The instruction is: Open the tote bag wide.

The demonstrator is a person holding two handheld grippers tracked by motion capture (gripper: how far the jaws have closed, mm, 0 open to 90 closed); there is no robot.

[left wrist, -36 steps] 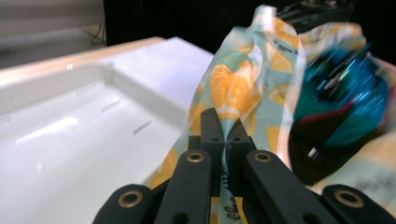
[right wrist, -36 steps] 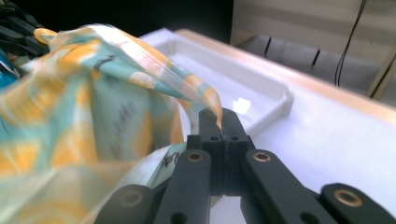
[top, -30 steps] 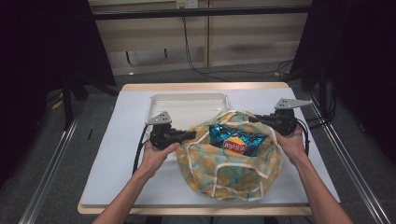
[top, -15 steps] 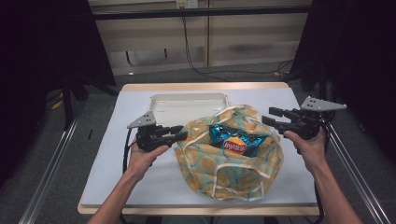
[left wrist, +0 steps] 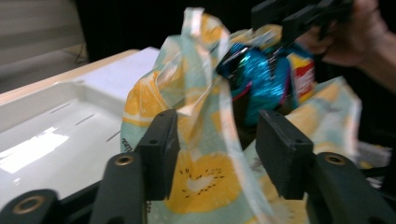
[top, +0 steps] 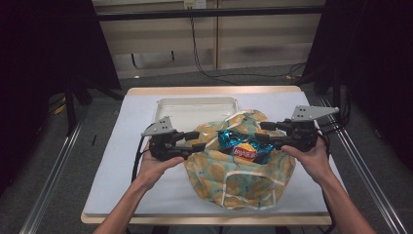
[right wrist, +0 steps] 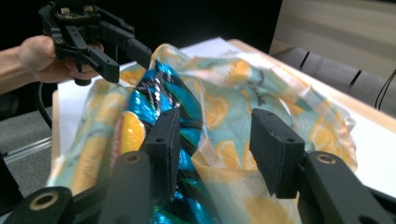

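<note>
The left gripper (top: 196, 141) had just been opening and the right gripper (top: 263, 132) closing; both jaws stood spread, bag film between them but unpinched. Between the grippers slumped the lemon-print bag (top: 229, 180), the blue chip packet (top: 242, 147) at its mouth. With neither rim clamped, the mouth could sag shut over the packet.

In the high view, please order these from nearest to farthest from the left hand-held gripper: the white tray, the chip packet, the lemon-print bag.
From the left hand-held gripper:
1. Lemon-print bag, its edge at the jaws.
2. Chip packet, to the right, inside the bag's mouth.
3. White tray, behind, toward the table's far edge; close to the packet's rank.
</note>
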